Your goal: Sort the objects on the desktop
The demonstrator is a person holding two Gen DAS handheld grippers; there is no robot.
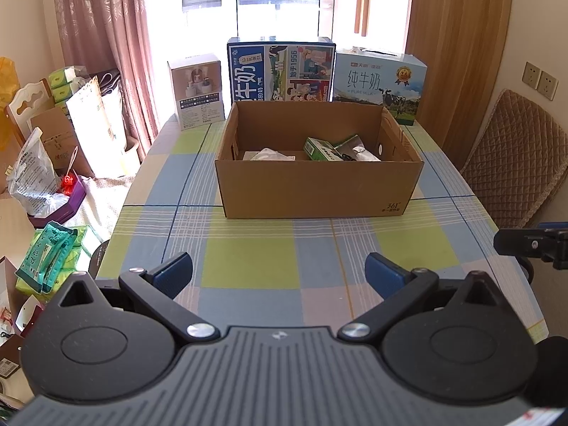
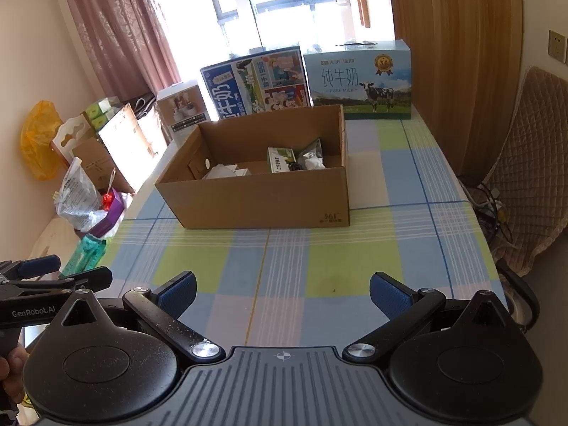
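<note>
Hovering low over the checked desk (image 1: 248, 245), left gripper (image 1: 278, 271) and right gripper (image 2: 283, 293), fingers apart, empty, facing the cardboard box (image 1: 316, 188).

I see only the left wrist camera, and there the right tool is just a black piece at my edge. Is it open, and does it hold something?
Observer: The right tool is open and holds nothing. Under it is bare tablecloth, short of the cardboard box.
Operator: Is anything on the floor near the padded chair?
Observer: Yes, a tangle of cables lies on the floor between the table edge and the chair.
Operator: Can you see who holds the left tool?
Observer: Only part of a hand, at the lower left edge of the right wrist view, below the left tool.
</note>
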